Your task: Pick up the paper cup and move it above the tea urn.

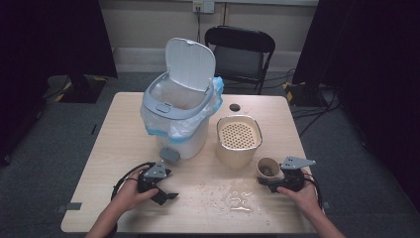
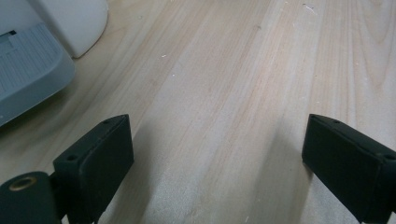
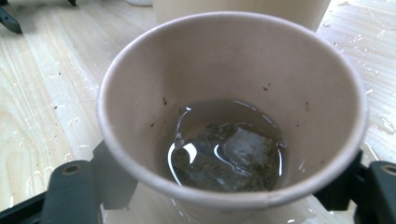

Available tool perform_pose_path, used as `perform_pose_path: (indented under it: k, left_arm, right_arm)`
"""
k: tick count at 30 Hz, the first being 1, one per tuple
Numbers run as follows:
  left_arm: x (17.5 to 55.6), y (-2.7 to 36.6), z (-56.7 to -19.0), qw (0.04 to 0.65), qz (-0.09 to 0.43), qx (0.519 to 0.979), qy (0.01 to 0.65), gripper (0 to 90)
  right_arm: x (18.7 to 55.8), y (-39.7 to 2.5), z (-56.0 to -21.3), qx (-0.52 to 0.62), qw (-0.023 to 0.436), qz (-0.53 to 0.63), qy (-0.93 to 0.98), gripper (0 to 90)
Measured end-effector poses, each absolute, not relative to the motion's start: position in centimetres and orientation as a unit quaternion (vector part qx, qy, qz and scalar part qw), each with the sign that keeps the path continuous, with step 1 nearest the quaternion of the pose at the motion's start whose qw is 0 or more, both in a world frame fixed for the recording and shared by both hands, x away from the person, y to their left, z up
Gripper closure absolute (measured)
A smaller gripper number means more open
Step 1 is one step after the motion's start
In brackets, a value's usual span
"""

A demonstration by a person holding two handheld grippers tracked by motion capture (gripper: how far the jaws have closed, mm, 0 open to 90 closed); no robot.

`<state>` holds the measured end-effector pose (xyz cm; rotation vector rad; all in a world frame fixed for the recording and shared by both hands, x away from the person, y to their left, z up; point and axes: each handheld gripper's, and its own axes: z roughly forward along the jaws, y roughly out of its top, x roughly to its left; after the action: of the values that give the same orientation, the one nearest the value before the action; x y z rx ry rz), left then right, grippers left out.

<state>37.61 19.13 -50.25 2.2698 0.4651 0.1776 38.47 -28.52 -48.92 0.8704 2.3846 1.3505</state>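
Note:
A paper cup (image 1: 268,168) stands near the table's right front. It holds a little dark liquid and a soaked tea bag (image 3: 233,156). My right gripper (image 1: 271,175) has one jaw against each side of the cup (image 3: 224,70) and is shut on it. My left gripper (image 1: 168,184) rests at the left front of the table, open. In the left gripper view its jaws (image 2: 217,154) stand wide apart over bare wood with nothing between them.
A white pedal bin (image 1: 181,114) with a raised lid and plastic liner stands mid-table; its grey pedal (image 2: 28,74) is near my left gripper. A beige container with a perforated insert (image 1: 238,136) sits behind the cup. Spilled water (image 1: 237,198) wets the front. A chair (image 1: 240,49) stands behind the table.

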Motion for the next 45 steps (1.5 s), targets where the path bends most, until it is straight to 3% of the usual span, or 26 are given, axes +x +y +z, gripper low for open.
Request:
perform_pose_path:
  k: [22,45]
  left_arm:
    - [37.6,19.1,-50.3,0.397,0.07,0.897,0.183,8.1]
    - [37.7,19.2,-50.2,0.396,0.068,0.898,0.178,7.6]
  right_arm:
    - [38.6,-29.1,-48.4,0.298,0.157,0.452,0.826,28.4]
    - [42.3,-30.5,-45.8,0.322,0.189,0.433,0.82,29.8]
